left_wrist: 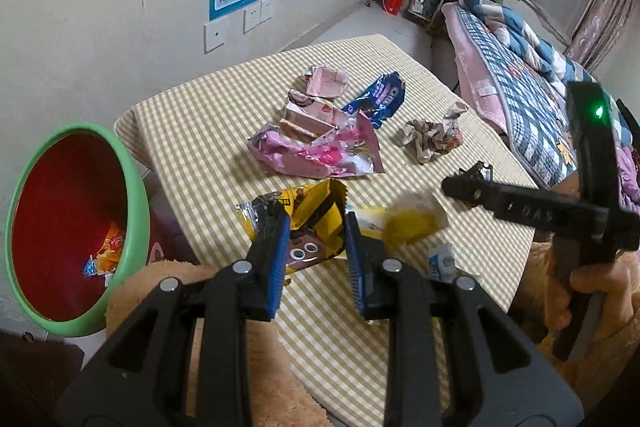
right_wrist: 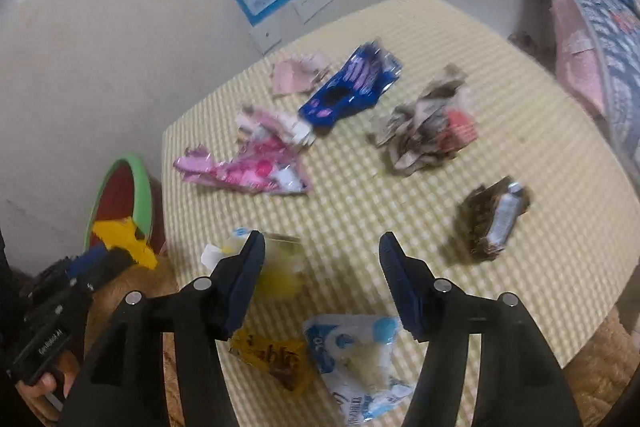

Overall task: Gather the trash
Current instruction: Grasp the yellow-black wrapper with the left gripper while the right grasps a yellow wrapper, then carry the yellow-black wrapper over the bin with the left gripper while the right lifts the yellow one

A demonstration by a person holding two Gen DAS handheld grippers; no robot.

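- Your left gripper (left_wrist: 316, 247) grips a yellow wrapper (left_wrist: 316, 223); both blue pads press its sides and it is lifted off the table (left_wrist: 192, 115).
- From the right wrist view, that wrapper hangs in front of the bin (right_wrist: 142, 187), which stands just beside the table's left edge.
- The bin has a green rim and a red inside; a few scraps lie at its bottom.
- Your right gripper (right_wrist: 322, 247) is released, jaws wide apart, nothing between the pads. It hovers over the near part of the table.
- A blurred yellow-white scrap (right_wrist: 276, 267) lies just beside its left finger (right_wrist: 244, 275).
- Below the jaws: a white-blue packet (right_wrist: 360, 359) and a yellow-brown wrapper (right_wrist: 276, 359), close together at the near edge.
- Further out on the checked cloth: pink wrapper (right_wrist: 248, 167), blue packet (right_wrist: 352, 87), pale pink scrap (right_wrist: 296, 75), crumpled paper (right_wrist: 428, 123), dark wrapper (right_wrist: 492, 219).
- The right wrist view is motion-blurred; labels are unreadable.
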